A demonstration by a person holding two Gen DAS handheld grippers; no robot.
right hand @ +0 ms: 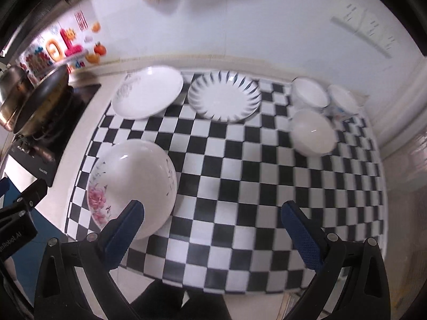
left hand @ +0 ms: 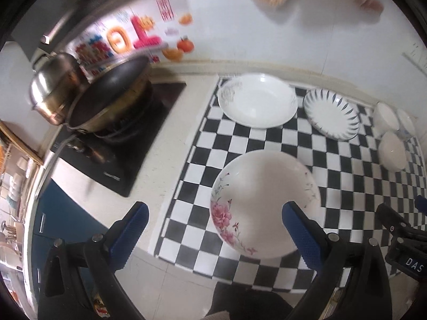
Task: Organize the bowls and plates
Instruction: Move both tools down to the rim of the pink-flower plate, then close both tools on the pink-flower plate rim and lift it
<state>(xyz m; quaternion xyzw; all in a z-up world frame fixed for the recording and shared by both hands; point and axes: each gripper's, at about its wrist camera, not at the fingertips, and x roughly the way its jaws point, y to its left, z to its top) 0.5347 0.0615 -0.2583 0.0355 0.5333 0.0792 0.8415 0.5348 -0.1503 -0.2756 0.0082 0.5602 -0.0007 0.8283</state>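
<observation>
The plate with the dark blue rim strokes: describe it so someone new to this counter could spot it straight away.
Start at the black-and-white checkered mat on the counter, right of the stove. Along the mat's back edge by the wall sit two plates side by side. The striped plate is the right-hand one, next to the bowls; its rim carries radiating dark blue strokes, while its neighbour, the white plate, has only a faint grey floral print.
</observation>
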